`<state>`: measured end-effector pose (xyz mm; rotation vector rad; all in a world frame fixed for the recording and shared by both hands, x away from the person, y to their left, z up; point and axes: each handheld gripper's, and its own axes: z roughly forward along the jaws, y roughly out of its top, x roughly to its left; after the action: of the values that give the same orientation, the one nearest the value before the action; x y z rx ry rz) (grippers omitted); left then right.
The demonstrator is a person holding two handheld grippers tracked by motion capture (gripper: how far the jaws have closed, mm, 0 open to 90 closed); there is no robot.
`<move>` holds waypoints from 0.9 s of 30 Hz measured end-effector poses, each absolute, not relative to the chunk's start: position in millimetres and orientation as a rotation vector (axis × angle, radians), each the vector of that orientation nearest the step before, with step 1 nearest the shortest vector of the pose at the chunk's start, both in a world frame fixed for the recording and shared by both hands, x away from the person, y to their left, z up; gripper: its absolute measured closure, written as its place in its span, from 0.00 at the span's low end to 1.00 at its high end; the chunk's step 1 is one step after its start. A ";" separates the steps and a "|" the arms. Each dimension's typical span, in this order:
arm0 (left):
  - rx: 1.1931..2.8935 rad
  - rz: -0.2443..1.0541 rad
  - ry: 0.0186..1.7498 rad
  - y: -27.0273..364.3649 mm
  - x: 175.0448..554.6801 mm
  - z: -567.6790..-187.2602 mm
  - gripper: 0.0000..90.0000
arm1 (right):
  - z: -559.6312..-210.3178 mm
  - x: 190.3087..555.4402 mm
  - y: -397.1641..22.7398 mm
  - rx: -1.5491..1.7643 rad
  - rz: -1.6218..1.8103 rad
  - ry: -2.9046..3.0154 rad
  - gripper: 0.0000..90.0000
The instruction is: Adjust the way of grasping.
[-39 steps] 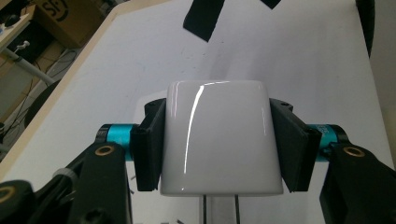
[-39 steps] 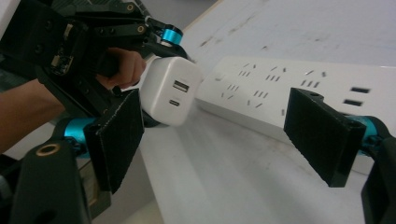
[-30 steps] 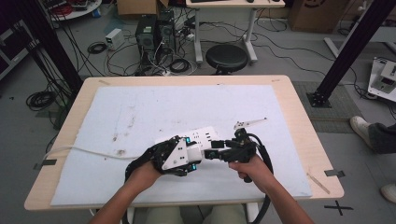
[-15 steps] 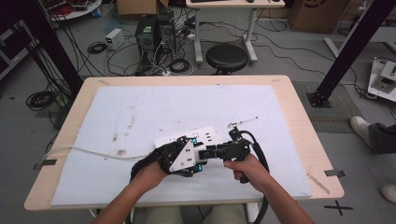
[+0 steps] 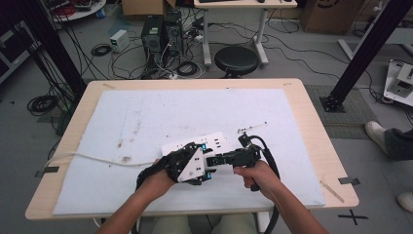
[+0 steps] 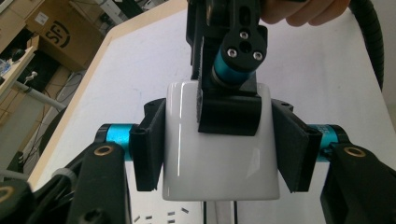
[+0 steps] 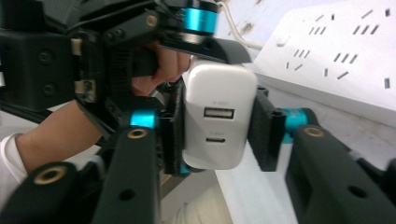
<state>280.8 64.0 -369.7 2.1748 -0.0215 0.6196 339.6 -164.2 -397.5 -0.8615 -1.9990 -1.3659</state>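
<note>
Two grippers meet near the front middle of the desk (image 5: 302,97), both around one white charger (image 7: 219,116). The left gripper (image 6: 219,144) has its jaws pressed against the charger's sides, and the right gripper (image 7: 217,133) pinches it too. A white power strip (image 7: 336,51) lies just beside them on the white mat (image 5: 146,117).

The white charger (image 7: 219,114) is a glossy, rounded block, its end face carrying two ports, one wider above a smaller oval one. It sits between the right gripper's (image 7: 219,135) jaws, whose black pads lie against its two sides. In the left gripper view the same block (image 6: 219,158) stands between the left gripper's (image 6: 219,149) jaws too, pads at its flanks. Just beyond the jaws lies the white power strip (image 7: 336,56), flat on the table, sockets upward, its white cord (image 5: 92,158) trailing away.
</note>
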 end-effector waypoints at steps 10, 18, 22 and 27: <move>2.058 0.459 0.319 97.8 294.0 -375.8 0.27 | -389.6 337.4 -194.0 -0.962 -1.469 -2.164 0.71; 1.876 0.433 0.539 133.6 302.8 -377.2 0.27 | -389.1 335.1 -217.9 -1.033 -1.499 -2.248 0.71; 1.830 0.454 0.596 147.5 303.1 -376.5 0.27 | -388.4 332.6 -238.7 -1.089 -1.524 -2.275 0.71; 1.804 0.491 0.646 162.8 301.7 -376.0 0.27 | -384.3 328.3 -262.6 -1.160 -1.528 -2.314 0.71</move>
<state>301.7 162.8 -376.0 1.8039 0.6458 0.4907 328.3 -262.6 -384.3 -1.1600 -2.3138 -1.5283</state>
